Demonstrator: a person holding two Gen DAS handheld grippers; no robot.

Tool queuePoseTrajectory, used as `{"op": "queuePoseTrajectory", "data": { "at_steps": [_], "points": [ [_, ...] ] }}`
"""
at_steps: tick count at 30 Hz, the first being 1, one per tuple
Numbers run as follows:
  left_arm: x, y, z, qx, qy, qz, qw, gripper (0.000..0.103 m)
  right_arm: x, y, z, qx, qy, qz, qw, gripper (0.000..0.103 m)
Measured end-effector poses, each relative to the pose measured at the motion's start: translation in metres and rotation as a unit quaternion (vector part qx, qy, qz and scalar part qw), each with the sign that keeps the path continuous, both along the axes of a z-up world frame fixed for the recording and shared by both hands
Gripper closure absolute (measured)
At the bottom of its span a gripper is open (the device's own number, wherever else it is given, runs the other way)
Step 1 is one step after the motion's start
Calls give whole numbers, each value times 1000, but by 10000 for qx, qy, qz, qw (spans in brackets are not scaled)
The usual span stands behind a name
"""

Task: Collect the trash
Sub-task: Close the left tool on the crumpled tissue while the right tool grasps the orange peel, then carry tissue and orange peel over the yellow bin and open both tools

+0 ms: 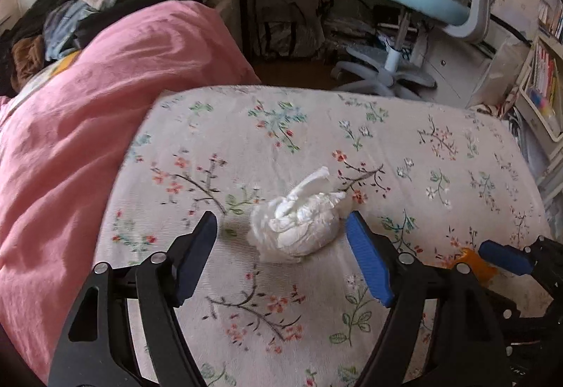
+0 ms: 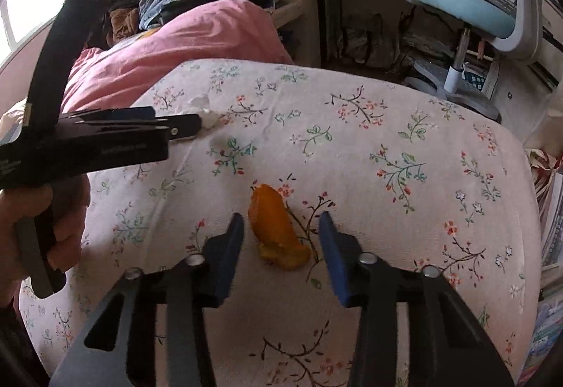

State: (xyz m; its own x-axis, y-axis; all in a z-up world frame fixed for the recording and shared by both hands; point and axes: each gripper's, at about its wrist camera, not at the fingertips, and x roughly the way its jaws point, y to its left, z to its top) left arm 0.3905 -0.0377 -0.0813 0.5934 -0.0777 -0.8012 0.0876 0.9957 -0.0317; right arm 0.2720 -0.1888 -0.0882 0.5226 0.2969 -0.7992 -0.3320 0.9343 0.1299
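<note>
Trash on the flowered bedsheet (image 1: 404, 147) comes in two pieces, one before each gripper. Nearest the left gripper (image 1: 281, 239), a crumpled white tissue (image 1: 299, 221) lies on the sheet between the two blue pads, closer to the right-hand pad; the jaws stand wide and neither pad presses on it. The right gripper (image 2: 281, 239) straddles an orange peel (image 2: 274, 228) the same way: the peel lies flat on the sheet between the pads, nearer the left-hand one, with a gap showing on both sides, so the jaws are partly open and grip nothing. A hand (image 2: 42, 228) holds the left gripper's handle at the edge of the right wrist view. Farther back a pink duvet (image 1: 88, 126) is heaped on the bed's left side, with piled clothes (image 1: 88, 10) behind it. Beyond the bed's far edge stands a blue desk chair (image 1: 422, 0).
</note>
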Motion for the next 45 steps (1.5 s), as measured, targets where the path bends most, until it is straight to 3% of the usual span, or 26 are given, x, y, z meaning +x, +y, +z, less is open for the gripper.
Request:
{"op": "queuePoseTrajectory", "data": {
  "at_steps": [3, 5, 10, 16, 28, 36, 45],
  "points": [
    [-1, -5, 1, 105, -85, -122, 9998, 63, -1, 2, 0, -54, 8, 82, 10000, 83],
    [-2, -2, 3, -174, -46, -194, 9996, 76, -1, 3, 0, -72, 2, 121, 9999, 84],
    [-20, -6, 8, -220, -89, -307, 9992, 78, -6, 3, 6, 63, -36, 179, 9998, 85],
    [-70, -15, 32, -128, -310, -392, 9987, 78, -25, -2, 28, 564, -100, 85, 9983, 85],
    [-224, -8, 84, -249, -804, -342, 9959, 78, -130, -16, 80, 1400, -526, -70, 9887, 85],
    [-323, 3, 76, -333, -740, -246, 9964, 78, -220, -11, 80, 1547, -538, 118, 9864, 85],
    [-396, 3, 59, -351, -566, -224, 9975, 78, -285, 2, 53, 1331, -42, 337, 9905, 85]
  ]
}}
